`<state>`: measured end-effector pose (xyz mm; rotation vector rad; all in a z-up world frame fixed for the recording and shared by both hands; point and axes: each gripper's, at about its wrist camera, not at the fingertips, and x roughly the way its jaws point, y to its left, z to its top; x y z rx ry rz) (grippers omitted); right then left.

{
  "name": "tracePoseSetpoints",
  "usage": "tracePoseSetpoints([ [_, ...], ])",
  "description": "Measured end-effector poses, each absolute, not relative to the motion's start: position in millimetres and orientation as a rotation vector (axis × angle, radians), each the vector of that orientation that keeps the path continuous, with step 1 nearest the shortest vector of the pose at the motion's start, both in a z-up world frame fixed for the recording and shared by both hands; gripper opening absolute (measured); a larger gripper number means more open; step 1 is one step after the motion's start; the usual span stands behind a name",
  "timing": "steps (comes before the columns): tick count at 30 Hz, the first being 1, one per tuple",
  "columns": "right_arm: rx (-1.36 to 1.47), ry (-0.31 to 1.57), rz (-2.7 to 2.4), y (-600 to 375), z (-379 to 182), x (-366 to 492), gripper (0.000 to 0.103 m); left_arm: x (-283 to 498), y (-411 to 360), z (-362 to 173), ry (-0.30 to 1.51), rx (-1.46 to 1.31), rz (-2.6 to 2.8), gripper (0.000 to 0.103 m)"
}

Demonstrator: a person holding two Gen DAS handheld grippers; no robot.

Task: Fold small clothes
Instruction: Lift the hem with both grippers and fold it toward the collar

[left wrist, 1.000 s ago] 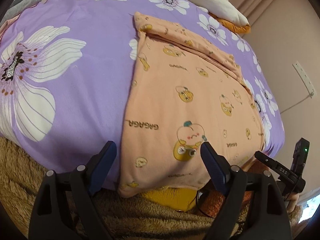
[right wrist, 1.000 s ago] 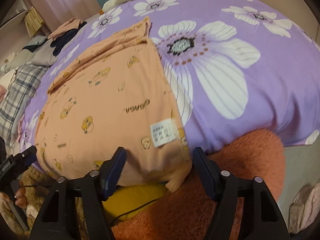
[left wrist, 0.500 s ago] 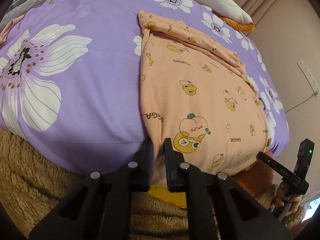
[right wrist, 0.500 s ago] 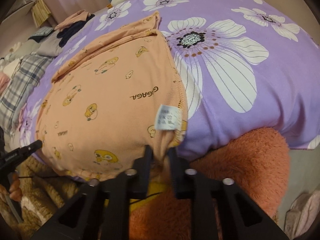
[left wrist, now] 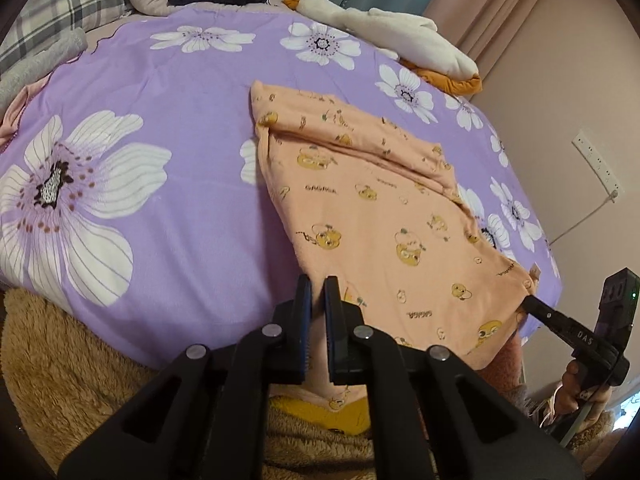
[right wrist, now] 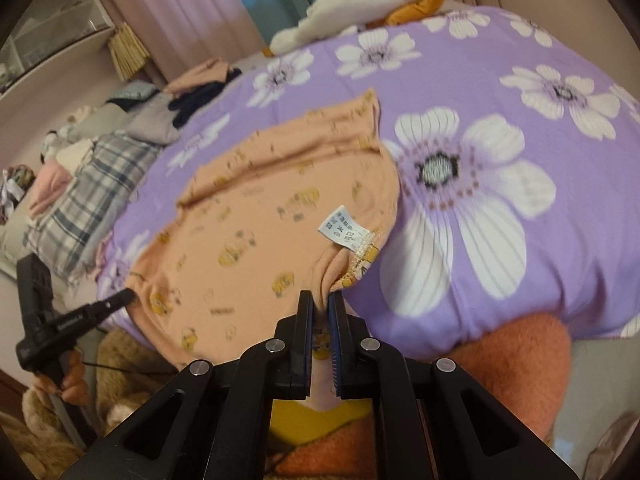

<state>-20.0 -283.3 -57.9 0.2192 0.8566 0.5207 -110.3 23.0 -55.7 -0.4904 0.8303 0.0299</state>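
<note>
A small peach garment with yellow cartoon prints lies on a purple flowered bedspread, its far edge folded over. My left gripper is shut on the garment's near left corner. My right gripper is shut on the near right corner of the garment, beside a white care label. The near edge is lifted off the bed. The right gripper also shows in the left wrist view, and the left gripper in the right wrist view.
A white and orange plush lies at the far edge of the bed. Plaid, grey and dark clothes are piled at the far left side. A fuzzy tan blanket and an orange one hang below the bed's near edge.
Both grippers went from open around the garment's near corners to shut on them. They have since lifted the near edge and carried it up toward the far side.
</note>
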Motion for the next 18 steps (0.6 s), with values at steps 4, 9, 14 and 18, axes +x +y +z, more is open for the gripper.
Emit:
tracePoseSetpoints([
  [4,0.232,0.823,0.512,-283.5,-48.2,-11.6,0.010,-106.9,27.9,-42.9,0.797,-0.479,0.033,0.006],
  [9,0.257,0.794,0.530,-284.5,-39.8,-0.5,0.010,-95.8,35.2,-31.9,0.760,-0.493,0.044,0.006],
  [14,0.270,0.759,0.549,-281.9,-30.8,11.6,0.010,-85.8,35.7,-28.5,0.745,-0.493,0.055,0.006],
  [18,0.266,0.756,0.551,-279.1,-30.0,23.7,0.010,-80.3,38.4,-28.6,0.742,-0.490,0.068,0.006],
])
